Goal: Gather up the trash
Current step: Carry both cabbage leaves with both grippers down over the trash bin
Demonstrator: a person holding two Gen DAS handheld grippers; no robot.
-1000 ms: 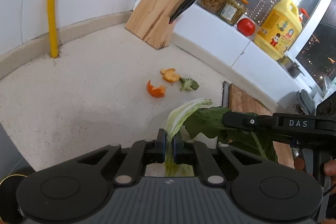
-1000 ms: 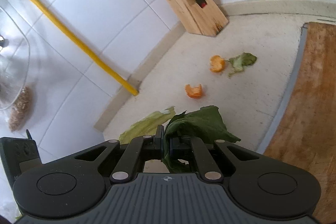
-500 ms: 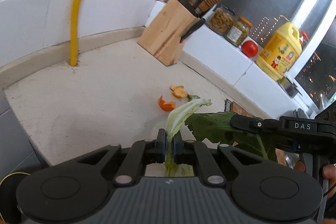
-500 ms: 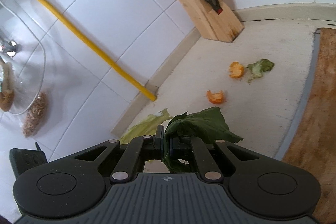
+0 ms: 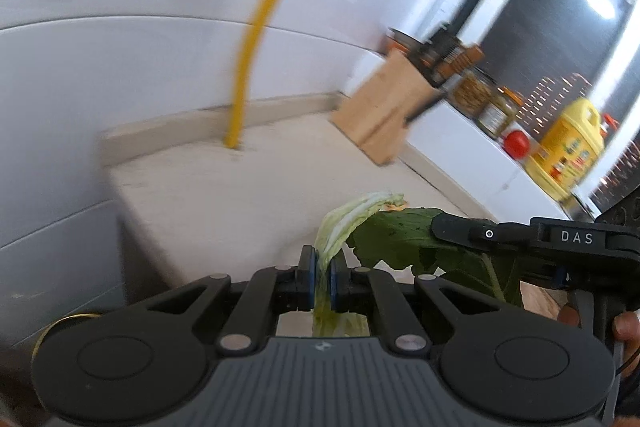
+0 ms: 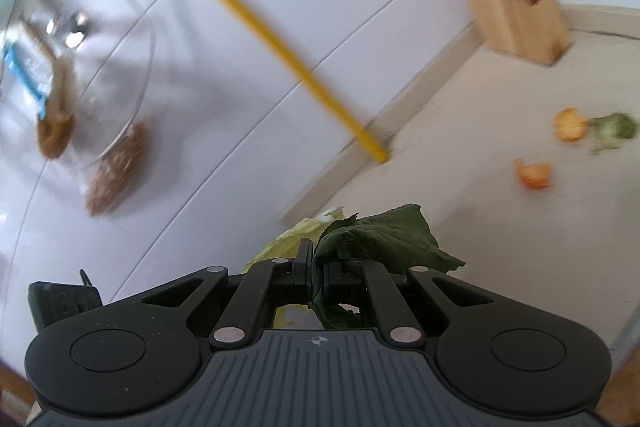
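Both claws lifted off counter | left claw (image 5: 322, 273) pinches pale leaf (image 5: 348, 219) | right claw (image 6: 316, 277) pinches dark leaf (image 6: 384, 239)

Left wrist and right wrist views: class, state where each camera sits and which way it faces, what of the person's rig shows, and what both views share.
Left wrist view: on the left gripper, facing along its fingers over the countertop toward the knife block; the right gripper and fingers show.
Right wrist view: on the right gripper, clamping the dark green leaf, facing the tiled wall and orange peels.
Shared: yellow pipe, knife block, both leaves, including the pale cabbage leaf.
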